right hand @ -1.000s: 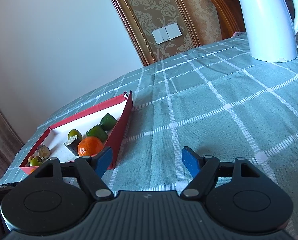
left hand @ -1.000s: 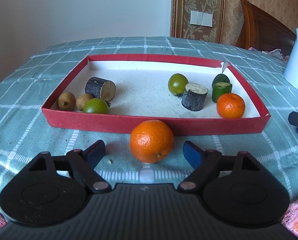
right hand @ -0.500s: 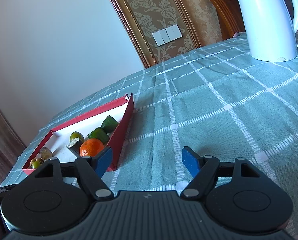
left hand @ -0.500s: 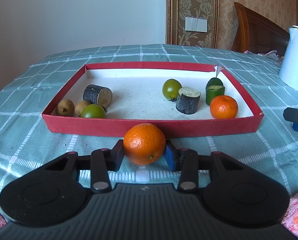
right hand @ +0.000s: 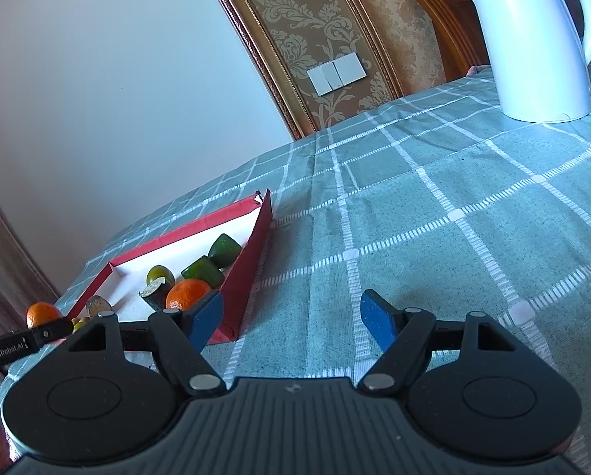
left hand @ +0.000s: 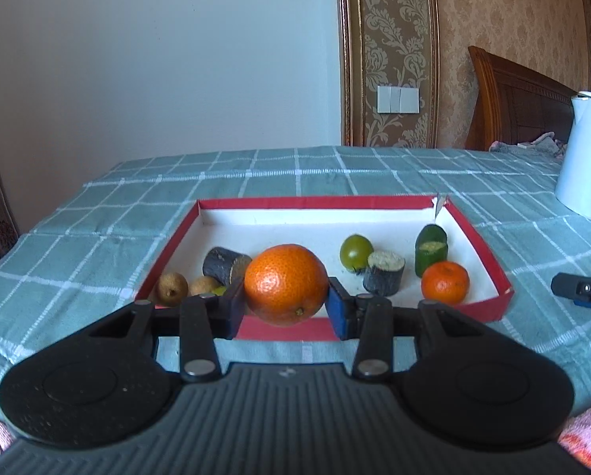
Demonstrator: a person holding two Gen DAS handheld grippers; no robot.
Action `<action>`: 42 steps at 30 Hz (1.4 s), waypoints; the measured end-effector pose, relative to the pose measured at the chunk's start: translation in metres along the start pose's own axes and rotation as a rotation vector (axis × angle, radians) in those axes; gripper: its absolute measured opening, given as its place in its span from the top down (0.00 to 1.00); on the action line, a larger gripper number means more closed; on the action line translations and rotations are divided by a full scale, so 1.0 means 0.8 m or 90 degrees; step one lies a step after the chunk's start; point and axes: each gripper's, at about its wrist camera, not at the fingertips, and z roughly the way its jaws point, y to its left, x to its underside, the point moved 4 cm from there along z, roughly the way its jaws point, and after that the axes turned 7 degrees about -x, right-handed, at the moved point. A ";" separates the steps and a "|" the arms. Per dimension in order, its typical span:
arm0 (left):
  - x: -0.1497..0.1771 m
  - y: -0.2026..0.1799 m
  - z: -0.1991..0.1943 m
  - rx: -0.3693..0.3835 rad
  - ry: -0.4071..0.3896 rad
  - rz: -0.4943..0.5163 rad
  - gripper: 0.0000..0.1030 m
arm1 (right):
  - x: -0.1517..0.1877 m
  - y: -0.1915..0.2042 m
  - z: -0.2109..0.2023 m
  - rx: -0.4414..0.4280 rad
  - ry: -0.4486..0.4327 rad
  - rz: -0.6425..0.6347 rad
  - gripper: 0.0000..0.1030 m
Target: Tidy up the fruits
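My left gripper (left hand: 285, 306) is shut on a large orange (left hand: 285, 283) and holds it in the air above the near wall of the red tray (left hand: 481, 241). The tray holds a smaller orange (left hand: 445, 282), a green round fruit (left hand: 355, 252), a green cut piece (left hand: 431, 252), two dark cut cylinders (left hand: 383, 272), and brown small fruits (left hand: 171, 288) at the left. My right gripper (right hand: 291, 316) is open and empty over the tablecloth, right of the tray (right hand: 252, 253). The held orange (right hand: 42, 313) shows at the far left of the right wrist view.
A white kettle (right hand: 533, 39) stands at the back right of the table; it also shows in the left wrist view (left hand: 586, 158). The teal checked tablecloth (right hand: 454, 217) covers the table. A wooden headboard (left hand: 513, 99) and the wall stand behind.
My left gripper closed on the large orange in front of the tray and lifted it off the cloth. The right gripper stayed open and barely moved.
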 end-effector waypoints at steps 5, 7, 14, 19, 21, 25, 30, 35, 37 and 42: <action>-0.024 0.001 0.018 -0.014 -0.013 0.001 0.62 | 0.000 0.001 0.000 -0.006 -0.001 0.001 0.26; -0.026 -0.001 0.032 -0.012 -0.004 0.003 0.62 | 0.000 0.001 -0.001 -0.009 -0.003 0.001 0.26; -0.013 -0.009 0.084 -0.031 0.049 0.006 0.62 | 0.000 0.001 -0.002 -0.014 -0.004 0.001 0.26; -0.003 -0.009 0.107 -0.038 0.080 0.004 0.61 | 0.000 0.001 -0.001 -0.015 0.000 0.000 0.26; -0.001 -0.007 0.112 -0.039 0.082 0.001 0.61 | 0.000 0.001 -0.001 -0.015 0.000 0.000 0.26; -0.002 -0.007 0.115 -0.037 0.083 0.003 0.41 | 0.001 0.002 -0.001 -0.014 0.002 -0.001 0.26; -0.006 -0.010 0.111 -0.062 0.054 0.023 0.09 | 0.001 0.000 0.001 -0.011 0.007 0.000 0.23; -0.006 -0.008 0.104 -0.057 0.055 0.018 0.01 | 0.000 0.004 0.006 0.012 0.025 -0.012 0.23; -0.007 -0.006 0.098 -0.058 0.053 0.015 0.00 | -0.002 0.011 0.008 0.047 0.036 -0.030 0.23; -0.009 0.000 0.073 -0.055 0.041 -0.004 0.00 | -0.004 0.054 0.010 0.095 0.049 -0.088 0.16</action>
